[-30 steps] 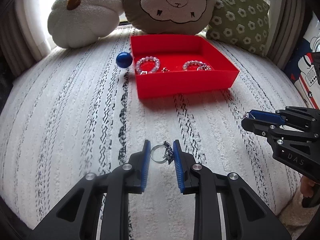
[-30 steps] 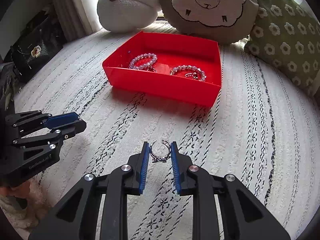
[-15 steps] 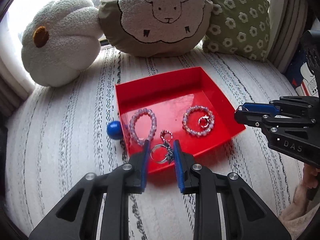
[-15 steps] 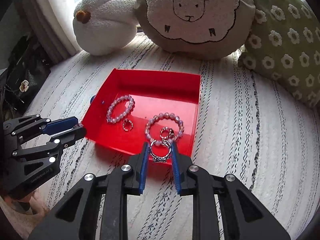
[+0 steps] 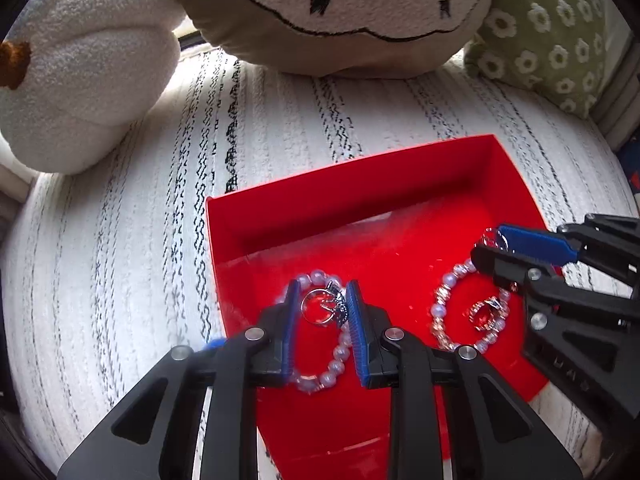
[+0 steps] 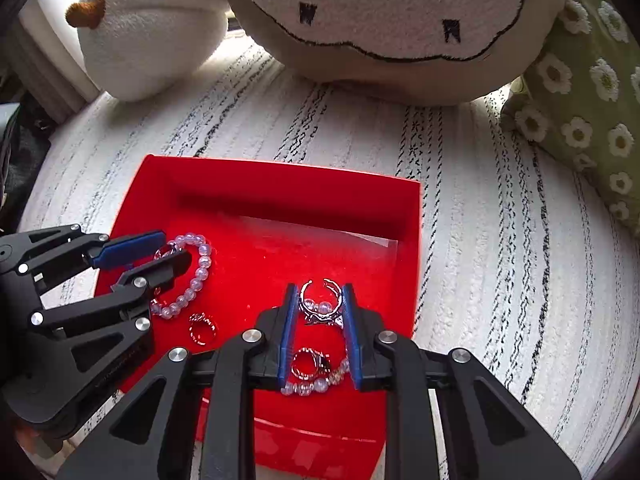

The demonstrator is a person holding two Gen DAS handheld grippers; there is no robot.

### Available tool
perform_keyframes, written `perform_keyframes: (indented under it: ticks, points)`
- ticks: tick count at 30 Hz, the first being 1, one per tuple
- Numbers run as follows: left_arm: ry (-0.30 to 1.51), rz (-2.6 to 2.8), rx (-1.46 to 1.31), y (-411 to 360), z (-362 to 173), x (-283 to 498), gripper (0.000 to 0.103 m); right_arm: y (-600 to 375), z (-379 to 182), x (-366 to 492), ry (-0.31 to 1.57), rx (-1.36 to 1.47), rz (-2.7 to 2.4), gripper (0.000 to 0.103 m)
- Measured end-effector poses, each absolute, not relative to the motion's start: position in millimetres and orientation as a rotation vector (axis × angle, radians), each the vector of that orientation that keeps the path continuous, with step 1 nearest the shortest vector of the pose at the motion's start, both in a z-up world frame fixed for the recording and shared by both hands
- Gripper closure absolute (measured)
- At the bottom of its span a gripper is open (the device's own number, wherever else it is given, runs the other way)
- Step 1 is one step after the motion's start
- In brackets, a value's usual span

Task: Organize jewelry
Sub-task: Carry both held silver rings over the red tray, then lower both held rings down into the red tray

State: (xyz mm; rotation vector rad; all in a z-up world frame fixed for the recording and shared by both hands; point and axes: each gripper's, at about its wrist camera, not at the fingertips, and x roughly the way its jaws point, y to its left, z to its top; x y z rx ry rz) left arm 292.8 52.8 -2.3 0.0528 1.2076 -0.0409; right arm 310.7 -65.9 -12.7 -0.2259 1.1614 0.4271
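Grippers now over red tray (image 5: 400, 184) | left gripper (image 5: 321, 308), right gripper (image 6: 320, 304) still clamping rings

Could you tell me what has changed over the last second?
Both grippers, left and right, carried their rings forward from above the blanket to over the red tray. Neither has let go. The bracelets lie unmoved.
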Motion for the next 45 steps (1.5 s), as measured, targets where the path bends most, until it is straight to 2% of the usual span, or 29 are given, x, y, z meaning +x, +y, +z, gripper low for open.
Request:
perform_keyframes:
  ticks: [45]
  points:
    - [1.211,0.006,0.125,44,-18,305,0.081,-66,-32,329,1.205,-0.212,0.398,0.082]
